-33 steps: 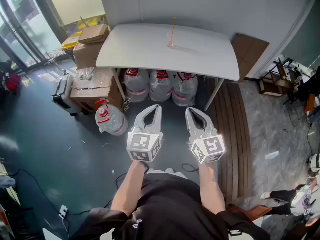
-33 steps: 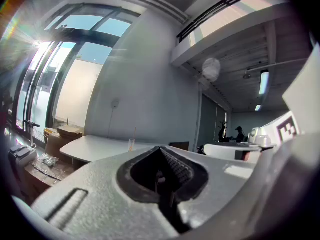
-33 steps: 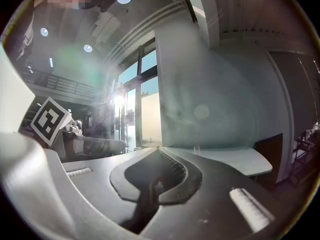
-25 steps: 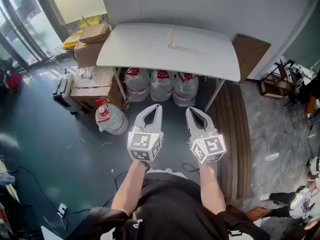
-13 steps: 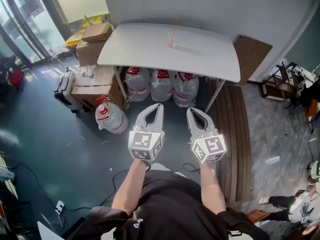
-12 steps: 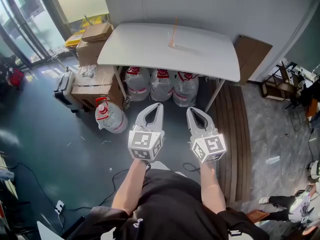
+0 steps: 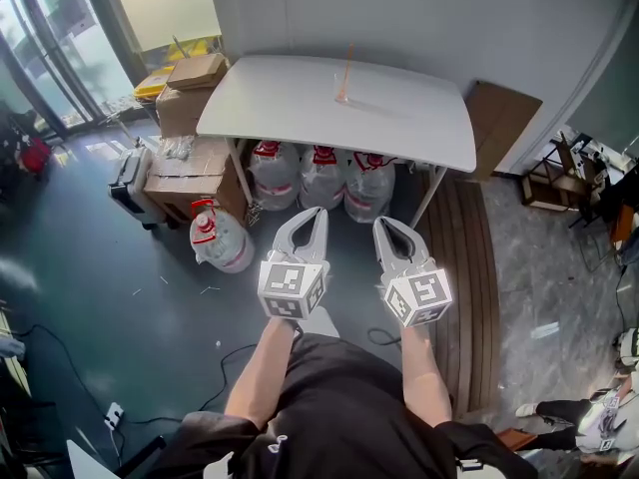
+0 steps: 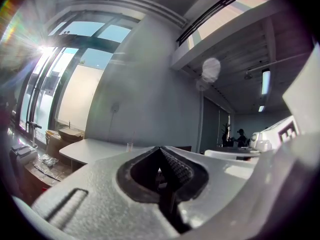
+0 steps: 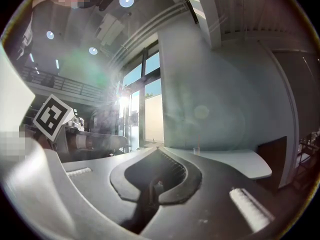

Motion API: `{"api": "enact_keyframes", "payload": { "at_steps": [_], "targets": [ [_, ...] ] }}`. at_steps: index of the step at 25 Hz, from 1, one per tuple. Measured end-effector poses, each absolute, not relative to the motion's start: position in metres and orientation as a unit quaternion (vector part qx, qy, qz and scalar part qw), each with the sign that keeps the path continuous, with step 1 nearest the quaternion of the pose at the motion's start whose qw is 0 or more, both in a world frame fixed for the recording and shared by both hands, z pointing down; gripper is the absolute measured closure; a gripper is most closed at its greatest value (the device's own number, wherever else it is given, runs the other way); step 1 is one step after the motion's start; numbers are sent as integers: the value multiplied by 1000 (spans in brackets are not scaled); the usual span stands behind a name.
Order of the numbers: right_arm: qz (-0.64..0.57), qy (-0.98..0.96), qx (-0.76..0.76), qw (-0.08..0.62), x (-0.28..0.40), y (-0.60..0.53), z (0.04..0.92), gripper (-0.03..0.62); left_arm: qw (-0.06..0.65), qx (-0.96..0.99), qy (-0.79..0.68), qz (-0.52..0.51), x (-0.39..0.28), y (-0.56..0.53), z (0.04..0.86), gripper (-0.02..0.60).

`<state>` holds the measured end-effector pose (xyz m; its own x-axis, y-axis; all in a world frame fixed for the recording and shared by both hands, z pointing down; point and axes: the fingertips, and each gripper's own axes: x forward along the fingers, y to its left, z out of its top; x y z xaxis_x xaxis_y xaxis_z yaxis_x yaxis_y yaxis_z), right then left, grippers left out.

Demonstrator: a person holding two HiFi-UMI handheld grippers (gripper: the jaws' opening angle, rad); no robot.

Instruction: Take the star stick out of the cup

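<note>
Fig.: my L hand-held gripper (image 7: pixel 316 214) & R hand-held gripper (image 7: pixel 380 224), jaws shut, both empty, held at waist, well apart from counter (image 7: pixel 260 108). Nothing w/in reach yet, hence closed. Star stick (image 7: pixel 345 68) stands upright, propped by cup (image 7: pixel 340 94) nr counter's far edge.

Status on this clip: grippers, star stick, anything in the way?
Left gripper shut, empty; right gripper shut, empty; both held short of the table. Star stick standing in cup, untouched. Nothing on the tabletop blocks the cup.

White table (image 7: pixel 280 103), water jugs (image 7: pixel 321 176) beneath, cardboard boxes (image 7: pixel 195 71), dark floor (image 7: pixel 100 297)
</note>
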<state>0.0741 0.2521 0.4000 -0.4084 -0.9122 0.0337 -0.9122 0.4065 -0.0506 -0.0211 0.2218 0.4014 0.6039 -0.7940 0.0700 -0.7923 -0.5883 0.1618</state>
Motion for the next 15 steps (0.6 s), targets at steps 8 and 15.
{"api": "enact_keyframes", "payload": {
  "at_steps": [8, 15],
  "targets": [
    [19, -834, 552, -5, 86, 226, 396, 588, 81, 895, -438, -10, -12, 196, 398, 579],
    [17, -831, 556, -1, 97, 171, 406, 588, 81, 899, -429, -21, -2, 141, 399, 579]
  ]
}}
